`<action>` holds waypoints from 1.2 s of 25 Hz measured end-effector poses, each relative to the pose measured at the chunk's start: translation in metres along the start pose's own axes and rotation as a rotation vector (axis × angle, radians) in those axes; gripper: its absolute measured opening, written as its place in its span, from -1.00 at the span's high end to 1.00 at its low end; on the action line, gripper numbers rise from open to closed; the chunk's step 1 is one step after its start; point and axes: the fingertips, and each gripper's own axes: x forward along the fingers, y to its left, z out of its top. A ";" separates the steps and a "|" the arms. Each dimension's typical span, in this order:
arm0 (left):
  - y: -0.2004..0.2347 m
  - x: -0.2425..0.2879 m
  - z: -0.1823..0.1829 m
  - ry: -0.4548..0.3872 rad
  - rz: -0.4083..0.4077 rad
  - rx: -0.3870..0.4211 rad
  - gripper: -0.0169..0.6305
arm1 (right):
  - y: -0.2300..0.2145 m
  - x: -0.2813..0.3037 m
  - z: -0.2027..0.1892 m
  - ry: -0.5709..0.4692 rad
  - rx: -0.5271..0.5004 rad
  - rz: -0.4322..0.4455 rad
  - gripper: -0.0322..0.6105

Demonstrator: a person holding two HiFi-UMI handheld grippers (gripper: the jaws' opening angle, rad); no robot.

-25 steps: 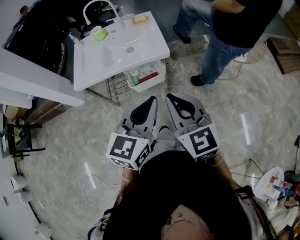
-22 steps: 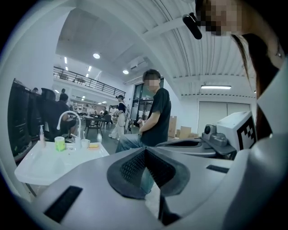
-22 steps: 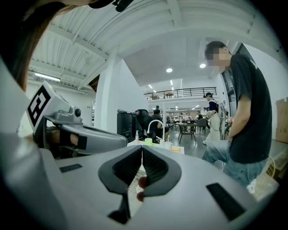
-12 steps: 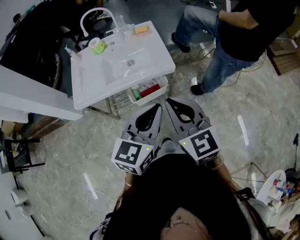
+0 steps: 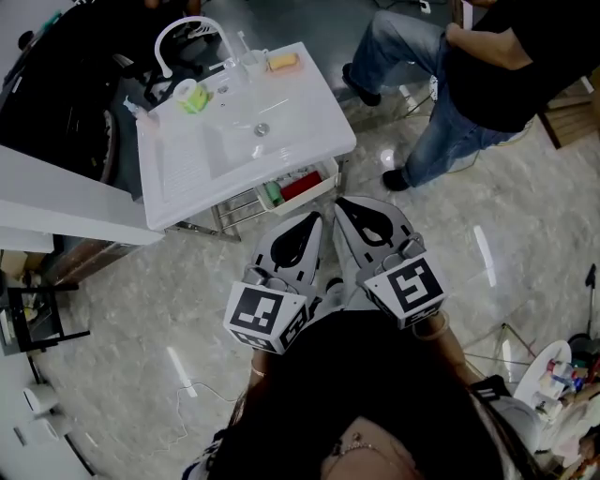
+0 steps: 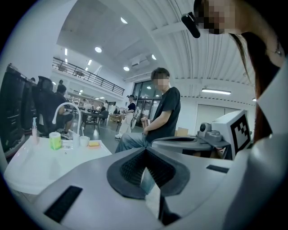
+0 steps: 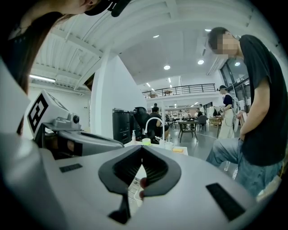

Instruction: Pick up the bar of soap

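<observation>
Pointing toward the top of the head view, the left tongs [image 5: 312, 217] and the right tongs [image 5: 341, 202] sit side by side at the frame's centre. Both are clenched with nothing in them. In the left gripper view the ribbed pads of the left tongs [image 6: 145, 155] meet at their tips, and in the right gripper view the right tongs [image 7: 141, 152] are pressed together the same way.

The bar of soap [image 5: 283, 62], a small yellow block, lies on the far right corner of the white washbasin [image 5: 314, 112] in the upper left of the head view, well apart from both tongs. It shows as a yellow patch at mid-left of the left gripper view [image 6: 94, 143] and just right of centre in the right gripper view [image 7: 178, 150].

Left of the soap stands a white cup [image 5: 251, 64], then the curved white tap [image 5: 187, 21], with a green cup [image 5: 193, 95] near the far left corner. The bowl with its drain [image 5: 262, 129] lies between the soap and the near edge. Under that edge a white tray [image 5: 309, 199] holding a green and a red item juts out, just beyond the tips of the tongs.

At the upper right a bystander [image 5: 469, 84] in jeans and a dark shirt stands on the marbled floor [image 5: 122, 309], near the washbasin's right side.
</observation>
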 end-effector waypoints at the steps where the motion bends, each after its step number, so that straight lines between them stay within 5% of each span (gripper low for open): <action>1: 0.004 0.003 0.001 0.000 0.003 -0.001 0.96 | -0.004 0.005 0.000 0.002 0.001 0.001 0.87; 30: 0.157 0.192 0.081 0.002 0.132 -0.007 0.96 | -0.180 0.185 0.035 -0.001 0.008 0.131 0.87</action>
